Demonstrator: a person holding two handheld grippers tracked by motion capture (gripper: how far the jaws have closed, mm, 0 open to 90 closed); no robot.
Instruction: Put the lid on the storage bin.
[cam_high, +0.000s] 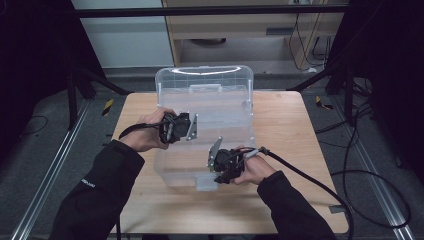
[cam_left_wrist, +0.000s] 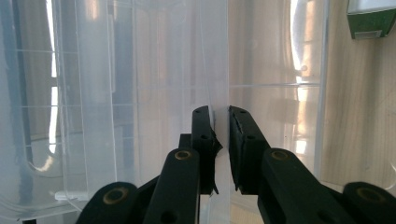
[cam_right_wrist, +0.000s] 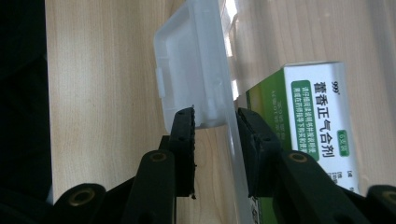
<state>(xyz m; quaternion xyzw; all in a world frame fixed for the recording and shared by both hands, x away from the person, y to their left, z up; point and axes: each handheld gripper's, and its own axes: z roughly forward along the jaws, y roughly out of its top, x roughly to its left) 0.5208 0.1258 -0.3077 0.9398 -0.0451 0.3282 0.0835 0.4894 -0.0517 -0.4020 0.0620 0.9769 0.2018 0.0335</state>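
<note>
Black, jointed jaws of the left gripper (cam_left_wrist: 220, 140) rise from the bottom of the left gripper view, each arm pinned with brass-coloured rivets, and they are pinched together on a thin clear wall of the plastic storage box (cam_left_wrist: 154, 93). That wall is smooth, glossy and see-through, with faint moulded ribs and rounded corners.

Seen from the high view, the plastic storage box (cam_high: 220, 100) sits in the middle of the wooden table (cam_high: 285, 130), its lid standing up at the far edge. It is rectangular with soft, rounded edges. The left gripper (cam_high: 189, 127) holds the box's left rim, and the right gripper (cam_high: 216, 159) meets the near right rim.

On the right gripper view, the right gripper (cam_right_wrist: 215, 140) has its jaws clamped over the box's rim beside a milky, rounded latch tab (cam_right_wrist: 196, 70). Through the clear wall lies a medicine carton (cam_right_wrist: 322, 121), flat-sided cardboard in green and white, printed with Chinese characters reading 藿香正气合剂 and a small "999" mark. The carton's green corner (cam_left_wrist: 371, 18) also appears in the left gripper view.

Pale wood grain runs across the table, which is matt and light brown. Dark sleeves (cam_high: 100, 195) cover both forearms.
</note>
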